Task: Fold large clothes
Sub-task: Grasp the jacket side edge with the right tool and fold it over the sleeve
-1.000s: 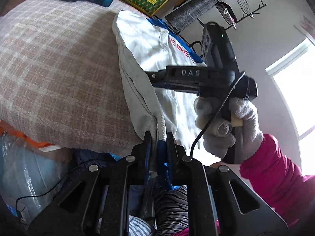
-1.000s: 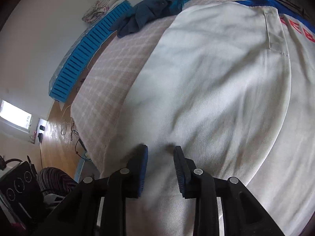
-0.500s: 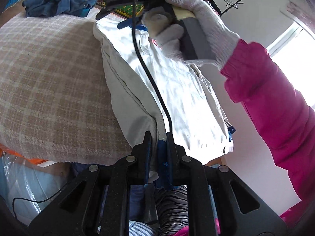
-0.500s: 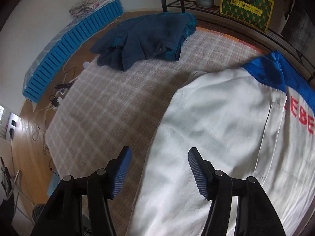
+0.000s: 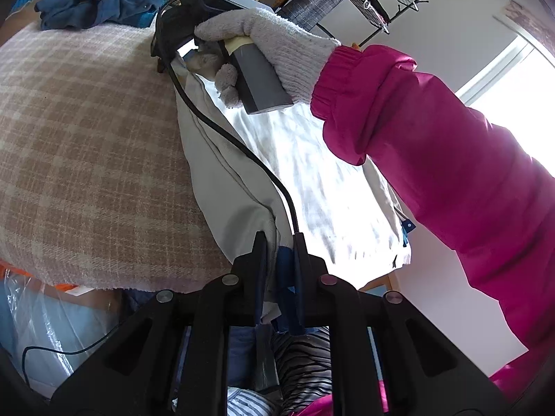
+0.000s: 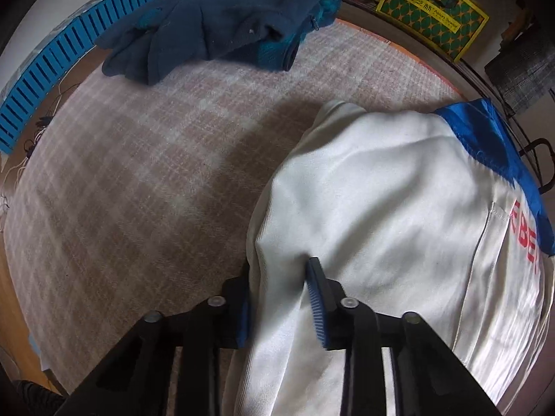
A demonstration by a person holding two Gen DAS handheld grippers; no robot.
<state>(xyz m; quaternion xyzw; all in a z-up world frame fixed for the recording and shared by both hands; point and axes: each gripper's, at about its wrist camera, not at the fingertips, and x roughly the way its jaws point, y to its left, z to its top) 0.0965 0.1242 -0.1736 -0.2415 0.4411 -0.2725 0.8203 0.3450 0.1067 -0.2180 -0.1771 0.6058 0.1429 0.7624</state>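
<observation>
— Beige-and-white checked woven blanket (image 6: 145, 180) underneath everything, spread over a raised surface; crumpled dark blue fleece garment (image 6: 222, 27) at the far edge, apart from the work; yellow box with green dots (image 6: 432, 10) beyond it.

— And the task's thing?

— Large white cotton jacket with a blue collar and red lettering (image 6: 399, 208), lying on the blanket's right part, near hem hanging over the near edge.

— Left to right, then?

— Left gripper (image 5: 280, 253) clamped on the hem corner where white cloth meets a blue trim, fingers nearly together; grey-gloved right hand with a pink sleeve (image 5: 270, 45) reaching across to the far end; right gripper (image 6: 281, 298) with jaws straddling the folded side edge, cloth between the pads, gap not fully closed; hard to say whether gripping or only closing.

— Handling?

— Probably soft, light, limp; likely to sag and drape between two holds; thick seams and doubled edge the safest purchase, thin single layers likely to slip out.

— Differences from half a second back?

— Right fingers then wide apart, hovering above the jacket's edge; now lowered onto the fold and narrowed around it; gloved hand further along toward the collar end; left hold on the hem unchanged.
</observation>
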